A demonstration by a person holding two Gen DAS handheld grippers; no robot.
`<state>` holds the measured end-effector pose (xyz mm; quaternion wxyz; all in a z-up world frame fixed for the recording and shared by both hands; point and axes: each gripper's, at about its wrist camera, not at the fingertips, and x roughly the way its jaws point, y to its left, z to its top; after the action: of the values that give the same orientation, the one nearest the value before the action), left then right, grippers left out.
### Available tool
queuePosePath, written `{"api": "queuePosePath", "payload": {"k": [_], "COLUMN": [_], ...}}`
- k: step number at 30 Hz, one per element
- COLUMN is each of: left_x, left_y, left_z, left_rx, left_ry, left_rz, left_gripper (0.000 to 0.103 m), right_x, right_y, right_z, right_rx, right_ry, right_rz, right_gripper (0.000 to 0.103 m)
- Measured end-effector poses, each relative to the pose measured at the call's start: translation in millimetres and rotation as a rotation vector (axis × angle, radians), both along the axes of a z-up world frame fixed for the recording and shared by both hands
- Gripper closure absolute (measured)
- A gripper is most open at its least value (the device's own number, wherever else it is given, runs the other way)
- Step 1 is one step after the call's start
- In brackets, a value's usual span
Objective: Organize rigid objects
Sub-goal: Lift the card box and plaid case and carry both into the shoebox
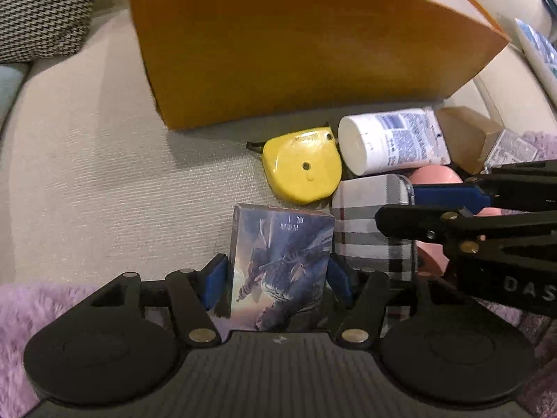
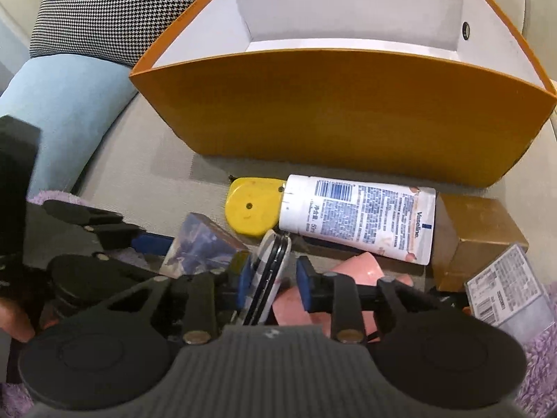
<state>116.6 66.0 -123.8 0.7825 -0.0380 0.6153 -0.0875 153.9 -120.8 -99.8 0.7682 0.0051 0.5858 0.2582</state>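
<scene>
Left fingers (image 1: 278, 275) apart around card box (image 1: 278, 264), just before orange box (image 1: 296, 52); right fingers (image 2: 275, 278) apart, phone (image 2: 271, 271) leaning on one

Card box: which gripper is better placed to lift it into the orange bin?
Left. The left gripper straddles the card box, a pad at each side, apparently not pressing yet. The right gripper is around the plaid phone, with the orange bin ahead.
</scene>
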Motion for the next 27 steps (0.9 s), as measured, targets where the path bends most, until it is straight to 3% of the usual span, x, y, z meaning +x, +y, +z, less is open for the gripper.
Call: {"api": "queuePosePath", "payload": {"k": [2,7,16,27], "left_x": [-2.7,-9.3,-22.6,-8.0], "left_y": [-3.0,10.8,25.3,19.4], "left_z": [0.8,11.2,48.3,134.8], "left_rx": [-0.010,-0.034,-0.080,-0.103], "left_ry": [-0.020,-0.065,-0.182,-0.377], "left_rz": [0.031,0.122,0.234,0.205], "left_gripper": [0.033,0.033,0.033,0.033], "right_x": [0.1,-1.8,-3.0,13.5], "right_y": [1.3,-1.8,-3.2,-16.6], "right_z": [-0.7,4.2,34.4,91.1], "right_rx": [0.012,0.024,0.062,0.100], "right_ry": [-0.001,-0.014,-0.136,-0.306], "right_rz": [0.003,0.007,0.039,0.044], "right_gripper": [0.081,0.084,0.088,0.088]}}
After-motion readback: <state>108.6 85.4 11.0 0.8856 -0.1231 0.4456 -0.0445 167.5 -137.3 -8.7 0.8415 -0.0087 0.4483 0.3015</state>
